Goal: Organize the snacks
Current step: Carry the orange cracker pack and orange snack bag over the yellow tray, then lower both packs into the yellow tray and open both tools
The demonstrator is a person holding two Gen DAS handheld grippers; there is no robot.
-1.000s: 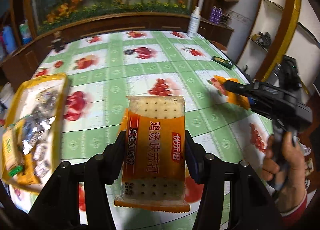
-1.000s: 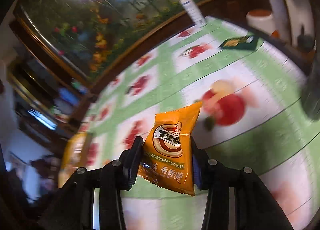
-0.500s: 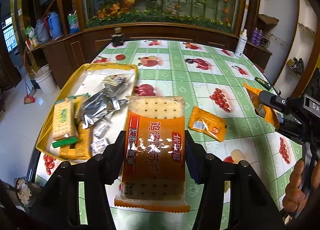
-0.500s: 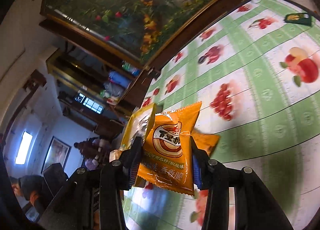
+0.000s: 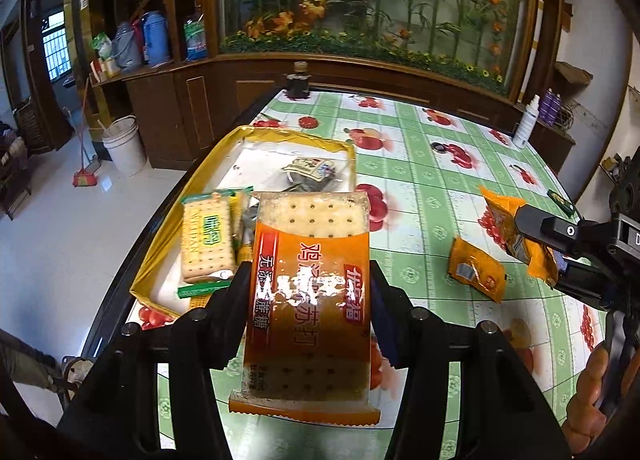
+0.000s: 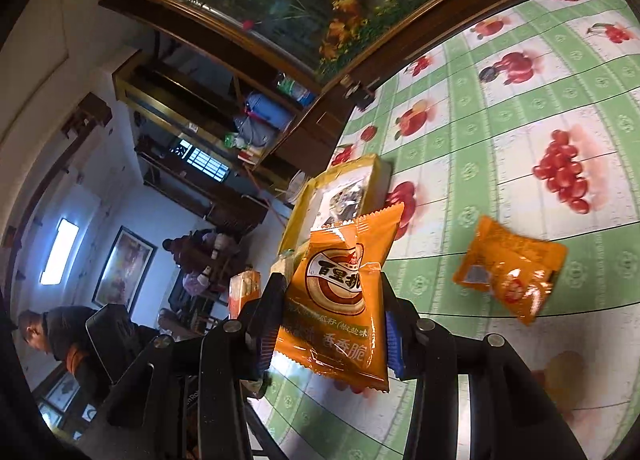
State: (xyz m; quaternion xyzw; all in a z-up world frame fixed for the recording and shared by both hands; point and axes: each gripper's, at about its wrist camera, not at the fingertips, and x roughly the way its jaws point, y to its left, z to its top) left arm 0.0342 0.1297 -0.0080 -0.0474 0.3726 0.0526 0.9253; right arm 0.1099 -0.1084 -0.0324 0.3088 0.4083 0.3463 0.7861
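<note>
The left gripper (image 5: 310,300) is clenching a cracker packet (image 5: 310,296), long axis pointing ahead toward the yellow tray (image 5: 160,256) just beyond. The right gripper (image 6: 330,312) is clenching an orange snack bag (image 6: 340,300), farther from the tray.

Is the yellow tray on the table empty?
No, the shallow yellow cardboard tray already holds a green-labelled cracker packet and some silvery foil snack packs.

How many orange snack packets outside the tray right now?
3: cracker pack in the left gripper, seed packet in the right gripper, loose packet on the tablecloth.
</note>
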